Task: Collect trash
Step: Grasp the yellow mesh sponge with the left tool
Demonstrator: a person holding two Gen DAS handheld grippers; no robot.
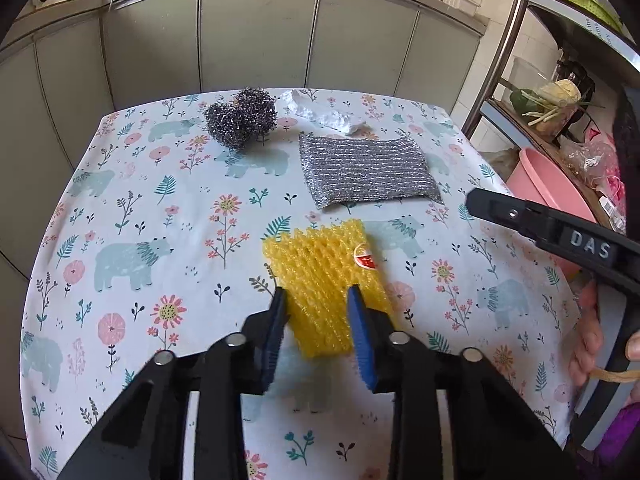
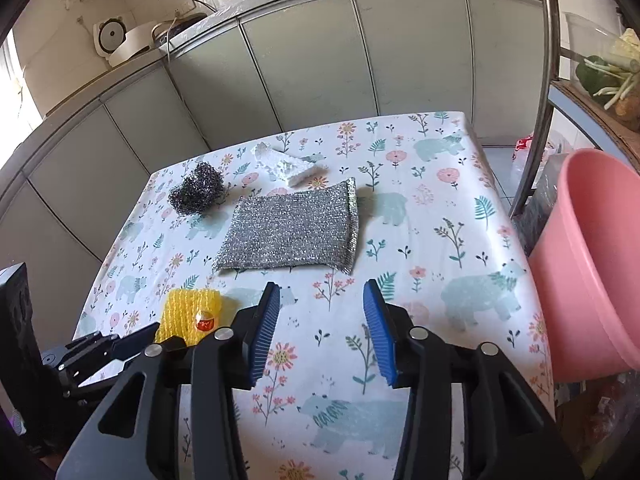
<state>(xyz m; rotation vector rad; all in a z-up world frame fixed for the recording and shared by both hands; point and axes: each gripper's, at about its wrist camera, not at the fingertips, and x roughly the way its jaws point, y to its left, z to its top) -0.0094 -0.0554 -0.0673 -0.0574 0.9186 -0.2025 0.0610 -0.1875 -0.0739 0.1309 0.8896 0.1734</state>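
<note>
- Left wrist view: left gripper has its blue pads closed against both flanks of the yellow foam net, low centre of frame on the table.
- Long axis of the net runs up-frame, straight along the fingers.
- Right wrist view: right gripper stands half-open and empty; silver scouring cloth lies just above it, nearer this hand.
- Pink basin, right edge: likely trash receptacle.

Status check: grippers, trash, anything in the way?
Left gripper shut on yellow foam net. Right gripper open, empty, over tablecloth. Silver cloth ahead. Path clear.
</note>
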